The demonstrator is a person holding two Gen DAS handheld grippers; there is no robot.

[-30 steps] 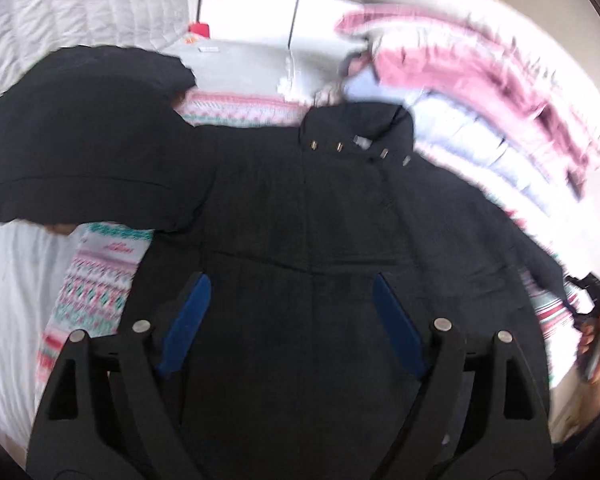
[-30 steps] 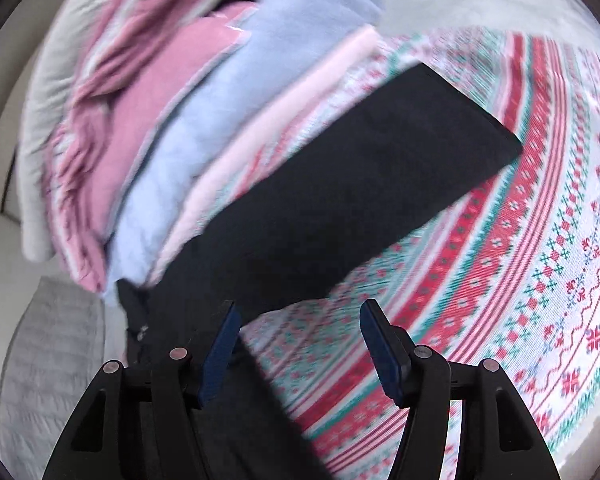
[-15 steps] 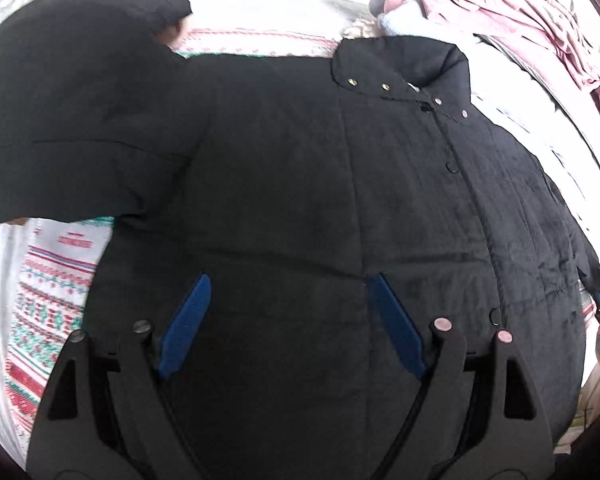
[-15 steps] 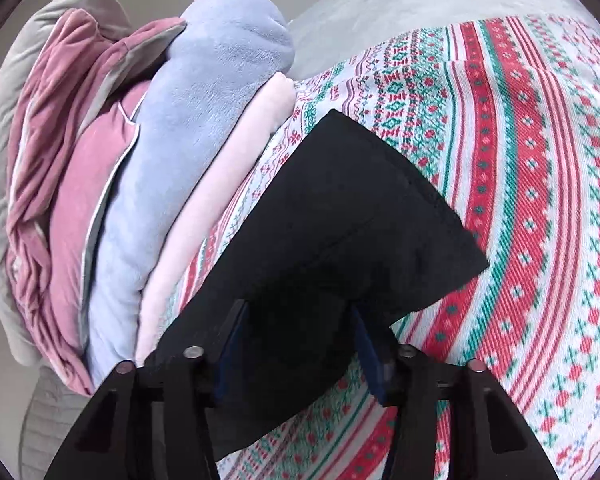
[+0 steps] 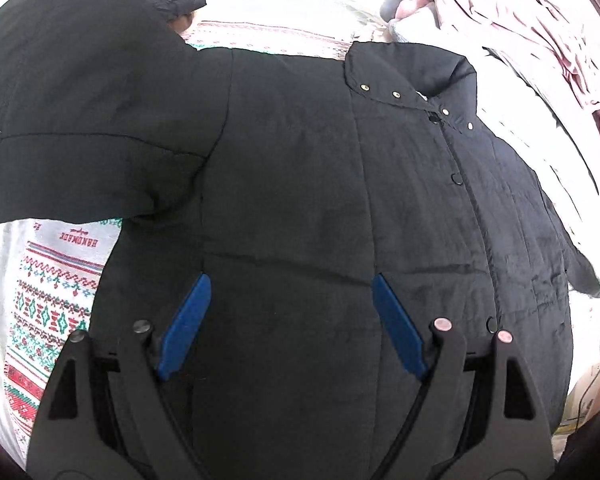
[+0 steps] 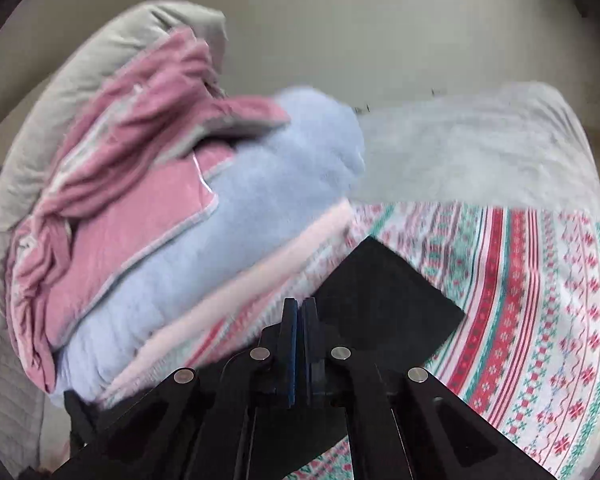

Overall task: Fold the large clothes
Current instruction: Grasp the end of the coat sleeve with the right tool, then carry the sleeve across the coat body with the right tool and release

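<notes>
Left gripper (image 5: 288, 292) hovering wide open over black coat (image 5: 300, 184), gripping nothing; coat lying spread on patterned blanket (image 5: 48, 292), left sleeve (image 5: 72, 104) stretching out. Right gripper (image 6: 300, 304) pinching flat on right sleeve (image 6: 384, 304), near folded pile (image 6: 204, 232). Risk: slippery padded sleeve sliding out, or dragging coat crooked

The left camera looks down from close above the black coat (image 5: 300, 200), past its tool (image 5: 288, 300). The right camera sits low by the coat's sleeve (image 6: 384, 300), facing the stacked blankets (image 6: 204, 240). Both see the coat and patterned bedspread (image 6: 540, 300).
</notes>
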